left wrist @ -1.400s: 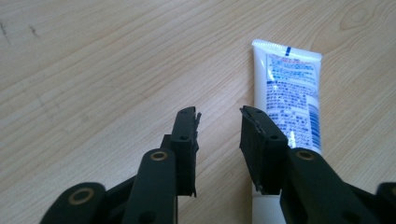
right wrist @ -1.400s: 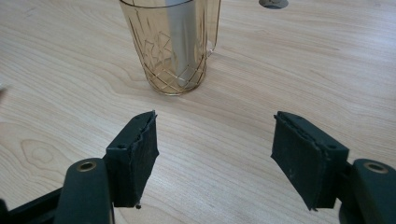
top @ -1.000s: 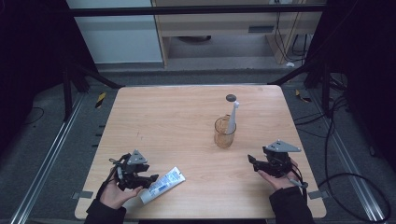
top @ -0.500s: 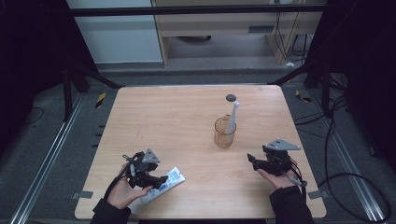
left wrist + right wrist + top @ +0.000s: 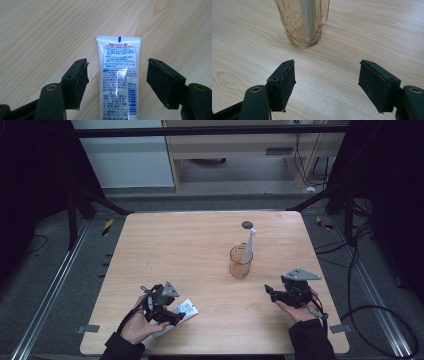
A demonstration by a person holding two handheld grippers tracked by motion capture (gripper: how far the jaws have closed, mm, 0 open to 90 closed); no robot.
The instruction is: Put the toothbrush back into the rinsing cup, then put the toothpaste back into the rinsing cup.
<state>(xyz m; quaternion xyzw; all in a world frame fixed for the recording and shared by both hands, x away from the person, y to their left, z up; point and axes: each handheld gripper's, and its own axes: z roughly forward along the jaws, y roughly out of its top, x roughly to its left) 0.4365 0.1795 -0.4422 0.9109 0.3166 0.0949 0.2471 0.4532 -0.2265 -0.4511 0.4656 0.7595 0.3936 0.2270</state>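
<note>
In the high view, a flat white tube (image 5: 179, 314) lies at the lower left of the pale wood-grain surface (image 5: 190, 250), under the left tongs (image 5: 170, 316). An amber glass cup (image 5: 240, 261) at centre holds a white toothbrush (image 5: 249, 247). In the left gripper view, the left tongs' jaws have just been opening and straddle the printed tube (image 5: 119, 75) without touching. In the right gripper view, the right tongs (image 5: 327, 82) gape before the faceted cup (image 5: 302, 22).

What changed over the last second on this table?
The left gripper slid toward the table's middle along the toothpaste tube; its jaws have just been opening and now straddle the tube without pressing it. The right gripper, the glass cup and its toothbrush stayed put.
</note>
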